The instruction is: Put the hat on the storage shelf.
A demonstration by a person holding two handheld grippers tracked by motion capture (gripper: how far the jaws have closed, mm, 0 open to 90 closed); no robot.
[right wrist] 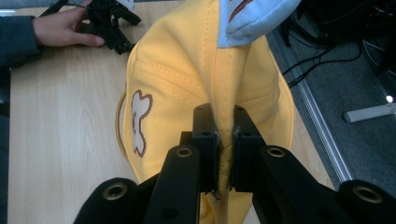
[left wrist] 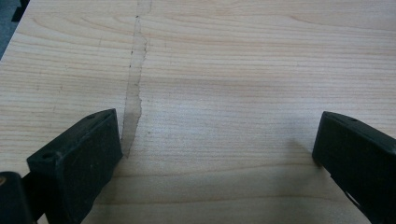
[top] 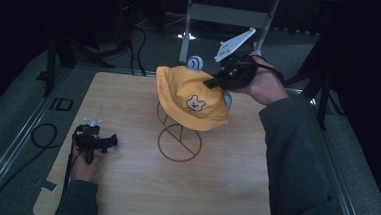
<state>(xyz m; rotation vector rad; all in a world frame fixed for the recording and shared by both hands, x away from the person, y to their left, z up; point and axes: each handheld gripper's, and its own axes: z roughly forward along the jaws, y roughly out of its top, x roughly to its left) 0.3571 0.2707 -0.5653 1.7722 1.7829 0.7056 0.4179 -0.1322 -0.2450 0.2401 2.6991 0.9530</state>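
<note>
A yellow child's hat [top: 189, 95] with a bear patch and light-blue ears hangs over a gold wire stand [top: 179, 139] at the table's middle. My right gripper [top: 215, 82] is shut on a fold of the hat's fabric at its far right side; in the right gripper view the yellow hat [right wrist: 187, 79] is pinched between the two black jaws of that gripper [right wrist: 225, 135]. My left gripper [top: 110, 142] rests on the wooden table [top: 123, 193] at the near left, apart from the hat. In the left gripper view this gripper [left wrist: 215, 149] stands open over bare wood.
Table edges run along a metal frame [top: 21, 142]. Black cables [top: 39, 133] lie on the grey floor at left. A grey desk leg [top: 185, 32] stands behind the table. A strip of old tape residue [left wrist: 133, 88] marks the wood.
</note>
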